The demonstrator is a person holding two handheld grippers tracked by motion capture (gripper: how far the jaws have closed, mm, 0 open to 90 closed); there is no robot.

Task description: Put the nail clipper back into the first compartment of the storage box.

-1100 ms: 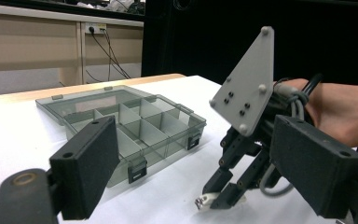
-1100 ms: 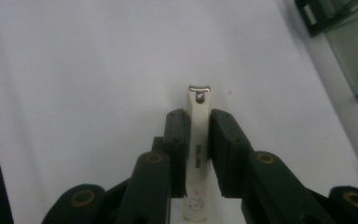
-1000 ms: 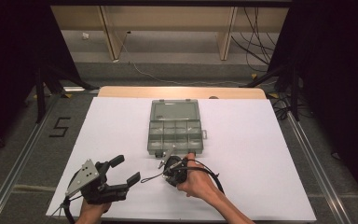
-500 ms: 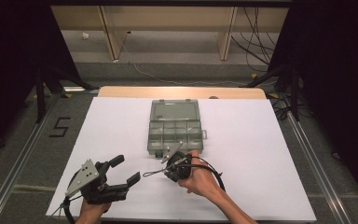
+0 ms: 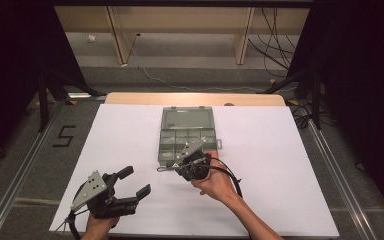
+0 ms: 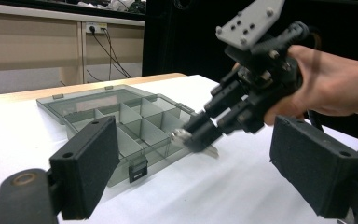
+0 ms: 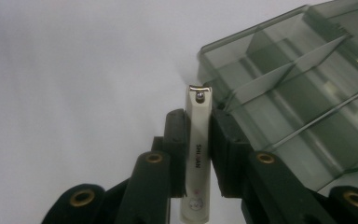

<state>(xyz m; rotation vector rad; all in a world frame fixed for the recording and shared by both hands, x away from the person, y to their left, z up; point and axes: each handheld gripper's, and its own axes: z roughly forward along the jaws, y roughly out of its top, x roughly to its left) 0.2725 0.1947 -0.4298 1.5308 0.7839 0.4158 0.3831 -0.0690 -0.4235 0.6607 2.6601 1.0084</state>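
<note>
Main risk, as I read it: the slim white-and-chrome metal nail clipper (image 7: 197, 154) is pinched only across its thin sides, so it could twist or slide out of the right gripper (image 5: 192, 165) w/ any knock against the wall of the clear grey plastic compartment box (image 5: 187, 134). The clipper's head sits just beside the box's near corner in the right gripper view, approx 1 o'clock of the jaws; a clipped wall could tip it or shove the light box across the white table sheet (image 5: 280, 165).

Right gripper: clamped on the clipper, jaws tight on both sides. Left gripper (image 5: 122, 192): jaws spread wide, nothing between them, parked at approx 7 o'clock of the box, well apart.

Clipper: narrow flat bar, white face w/ small printed lettering, chrome tip w/ a rivet, pointing away from the jaws. Looks smooth, prob slippery.
</note>
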